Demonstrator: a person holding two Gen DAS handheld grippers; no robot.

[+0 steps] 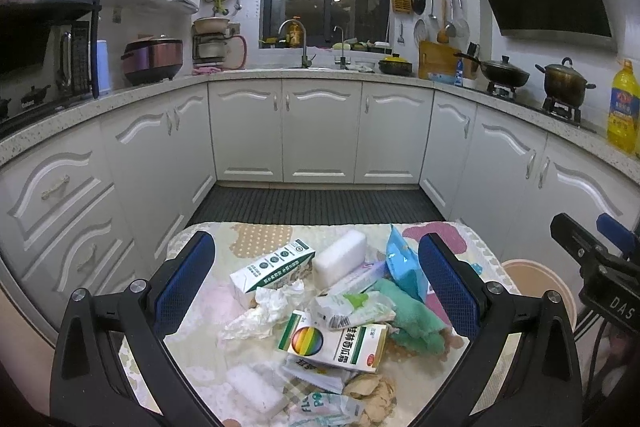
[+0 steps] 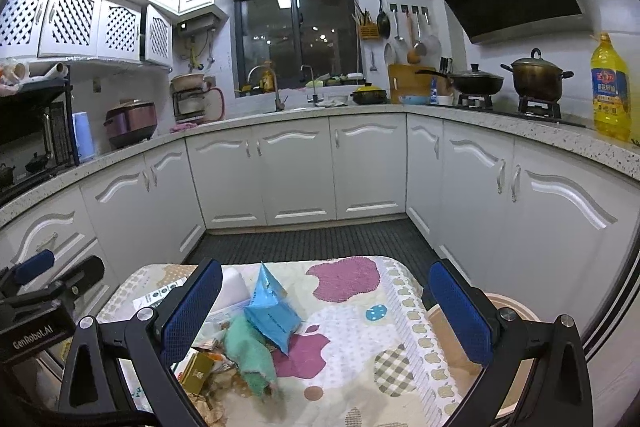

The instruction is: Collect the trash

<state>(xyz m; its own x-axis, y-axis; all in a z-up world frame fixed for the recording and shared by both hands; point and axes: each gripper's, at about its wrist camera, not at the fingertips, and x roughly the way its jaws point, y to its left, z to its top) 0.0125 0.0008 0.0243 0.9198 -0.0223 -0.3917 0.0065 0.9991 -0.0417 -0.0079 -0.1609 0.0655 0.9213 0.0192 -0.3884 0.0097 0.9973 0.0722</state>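
Trash (image 1: 320,299) lies heaped on the cloth-covered counter (image 2: 400,327): boxes, tissue, a blue packet (image 2: 272,311), a green cloth (image 2: 248,355). Both tools, left (image 1: 318,287) and right (image 2: 326,311), hover above it, released and empty. Beside the counter's right edge stands a bin (image 2: 508,307).

A home kitchen — white cabinets (image 1: 320,131), a sink faucet (image 1: 298,41) under the window, pots on a gas stove (image 2: 536,107), and seemingly a rice cooker (image 1: 152,61).

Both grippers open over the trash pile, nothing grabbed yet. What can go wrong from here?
1. The pile is tangled: the box with the rainbow circle overlaps the crumpled tissue, so a grab may drag neighbours.
2. The blue pouch leans upright and could tip.
3. The bin sits past the table edge; drops may miss.
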